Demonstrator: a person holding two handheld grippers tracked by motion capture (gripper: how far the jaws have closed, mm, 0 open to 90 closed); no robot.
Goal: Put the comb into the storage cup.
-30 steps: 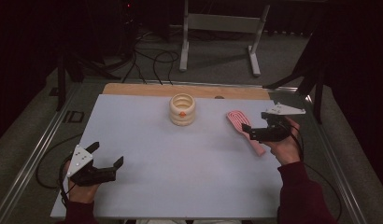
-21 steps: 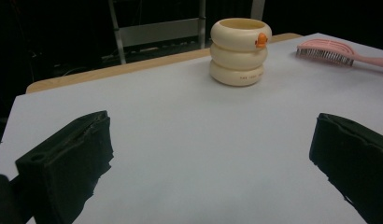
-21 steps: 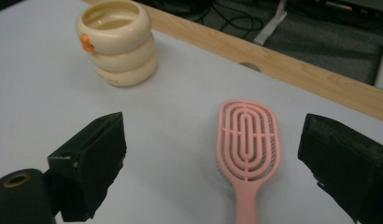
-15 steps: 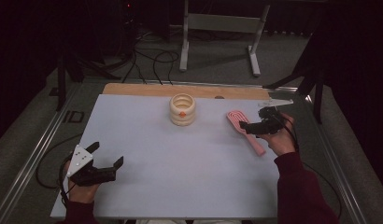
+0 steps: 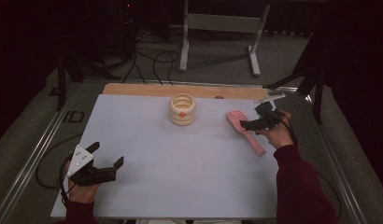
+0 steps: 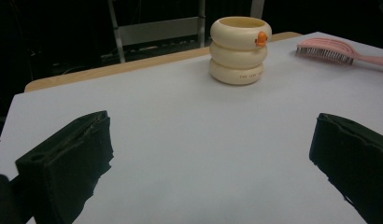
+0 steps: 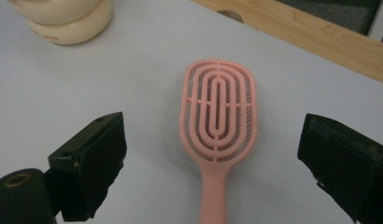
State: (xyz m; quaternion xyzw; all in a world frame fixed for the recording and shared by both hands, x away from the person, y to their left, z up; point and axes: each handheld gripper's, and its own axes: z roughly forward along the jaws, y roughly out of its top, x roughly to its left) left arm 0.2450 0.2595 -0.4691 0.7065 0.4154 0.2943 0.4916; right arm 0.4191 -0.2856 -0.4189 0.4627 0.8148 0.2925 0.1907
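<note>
Since a second ago the right gripper (image 5: 248,125) has swung over the pink hairbrush (image 5: 244,130), jaws wide apart either side of its handle without touching. Brush lies flat at the desk's (image 5: 189,158) three o'clock; left gripper (image 5: 107,157) rests open at seven o'clock.

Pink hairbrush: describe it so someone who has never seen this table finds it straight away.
On the white table, look to the right half, just right of the cream ringed holder. The pink hairbrush lies flat there, between the open jaws of the right hand-held gripper. It is the only pink, long-handled thing, its oval head vented with slots.
</note>
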